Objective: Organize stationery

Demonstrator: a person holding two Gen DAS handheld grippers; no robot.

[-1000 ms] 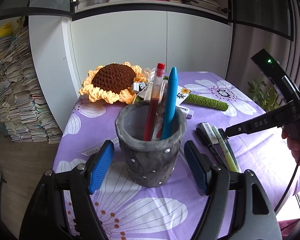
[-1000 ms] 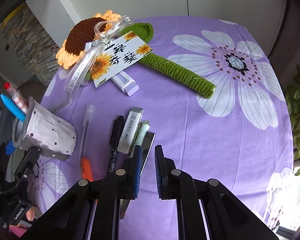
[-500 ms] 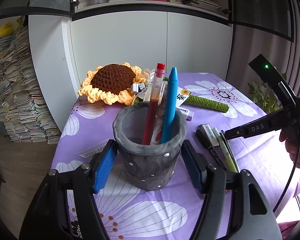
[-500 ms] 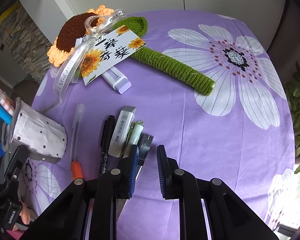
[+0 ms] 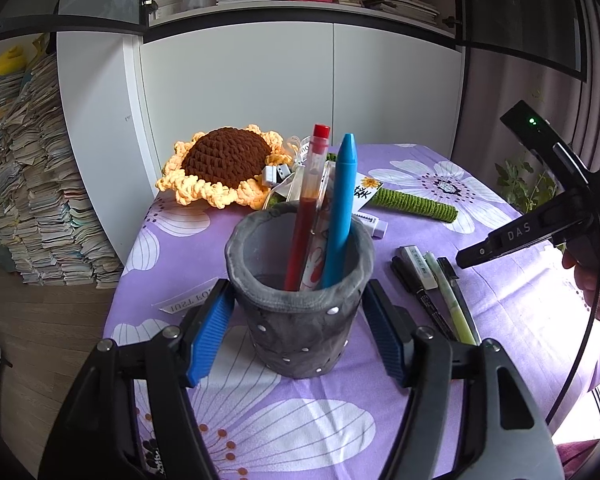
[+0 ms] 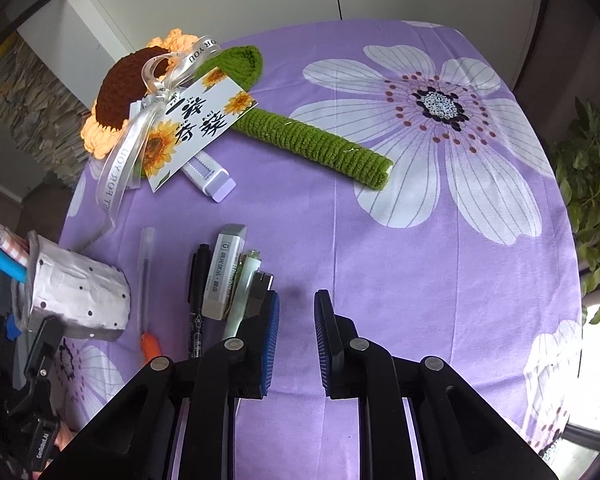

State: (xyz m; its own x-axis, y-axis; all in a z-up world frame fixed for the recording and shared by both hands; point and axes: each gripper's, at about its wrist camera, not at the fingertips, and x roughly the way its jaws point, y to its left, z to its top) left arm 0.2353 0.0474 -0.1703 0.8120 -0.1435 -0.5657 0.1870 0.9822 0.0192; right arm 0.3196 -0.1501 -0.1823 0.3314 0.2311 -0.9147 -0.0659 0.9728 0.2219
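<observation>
A grey dotted pen holder stands on the purple flowered cloth with a red pen and a blue crayon in it. My left gripper is shut on the holder, a blue pad against each side. To its right lie in a row a black marker, a white eraser, a pale green highlighter and a dark cutter. A clear pen lies beside the pen holder. My right gripper hangs just right of the cutter, shut, nothing between its pads.
A crochet sunflower with a green stem, a ribbon and a card lies at the back. A lilac correction tape lies under the card. A potted plant stands past the right table edge, and paper stacks stand left.
My left gripper's pads closed in from either side onto the pen holder. The right gripper shifted a little along the row of pens and rolled slightly.
</observation>
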